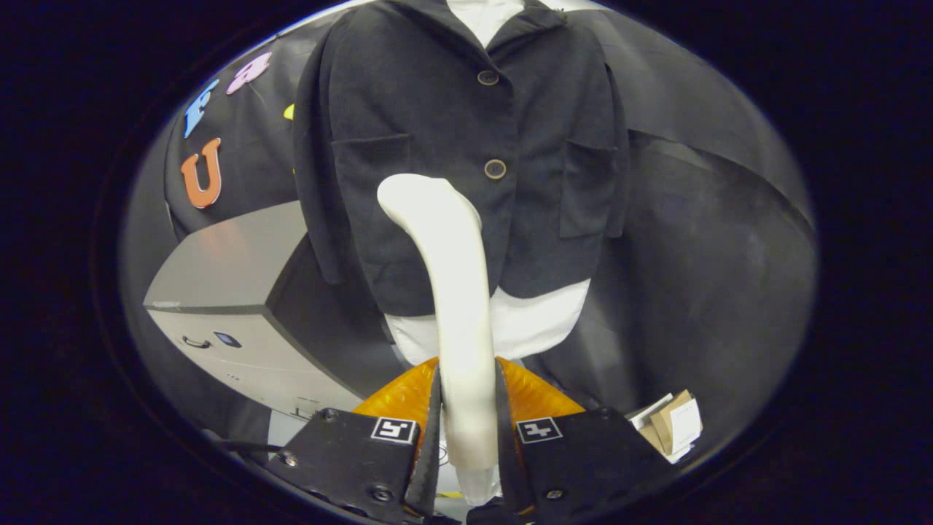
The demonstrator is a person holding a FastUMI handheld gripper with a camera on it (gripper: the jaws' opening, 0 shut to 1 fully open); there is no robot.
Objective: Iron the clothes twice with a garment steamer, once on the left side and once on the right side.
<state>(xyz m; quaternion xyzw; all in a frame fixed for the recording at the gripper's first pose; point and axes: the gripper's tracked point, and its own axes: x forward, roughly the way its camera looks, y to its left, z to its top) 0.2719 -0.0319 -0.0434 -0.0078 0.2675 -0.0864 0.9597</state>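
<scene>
A dark buttoned jacket (437,131) hangs straight ahead over a white mannequin torso (539,324), with two chest pockets and two buttons showing. My gripper (468,379) is shut on the handle of a white garment steamer (452,292). The steamer rises from between the fingers, and its curved head lies against the jacket's left front panel, below the left pocket and beside the lower button (495,169). The white torso shows under the jacket's hem, just beyond my fingertips.
A grey box-shaped appliance (226,306) stands to the left of the jacket, close to its sleeve. Below right of the fingers lies a small cardboard box with papers (674,426). Black cloth walls hang behind and to the right.
</scene>
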